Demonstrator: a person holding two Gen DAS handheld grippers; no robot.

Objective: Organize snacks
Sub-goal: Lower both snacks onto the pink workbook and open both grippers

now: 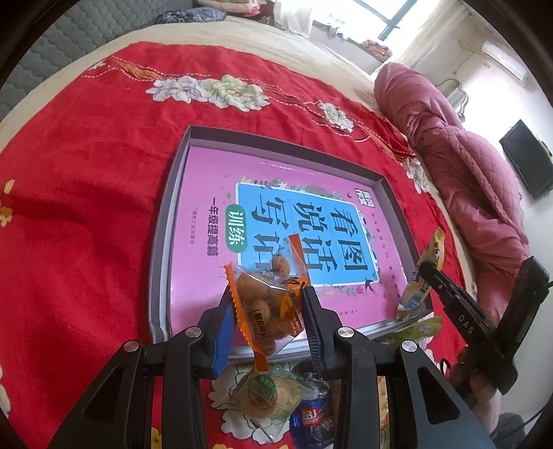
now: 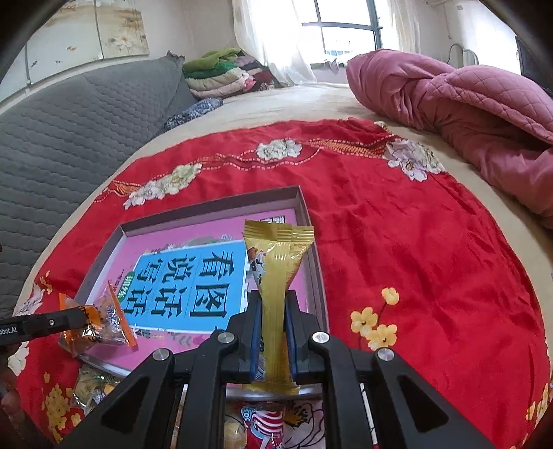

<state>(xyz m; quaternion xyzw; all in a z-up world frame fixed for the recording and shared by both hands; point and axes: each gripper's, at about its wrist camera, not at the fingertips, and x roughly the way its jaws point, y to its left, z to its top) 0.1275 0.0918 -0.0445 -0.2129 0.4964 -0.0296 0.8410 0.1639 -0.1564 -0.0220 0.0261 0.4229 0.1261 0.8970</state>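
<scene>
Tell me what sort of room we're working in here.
Most likely a bedroom: the work surface is a bed under a red floral blanket, with a pink quilt bundled beside it and folded clothes stacked near the window.

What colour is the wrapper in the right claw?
Gold snack wrapper with a small cartoon cow print, clearest in the right wrist view.

Place: bedroom in a home.
Landmark: bed (image 2: 276,103) with beige sheet, filling most of both views.
On the bed: red floral cloth (image 2: 397,241) spread over its middle; pink quilted duvet (image 2: 449,103) bunched at its right side.
At the bed's far corner: folded clothes and blankets (image 2: 221,74) stacked by the headboard.
Along the bed's left side: grey padded headboard (image 2: 86,131).
Beyond the bed: window (image 2: 345,31) with sheer white curtains (image 2: 276,38).
Right of the bed: dark flat screen (image 1: 527,159) on the white wall.
</scene>
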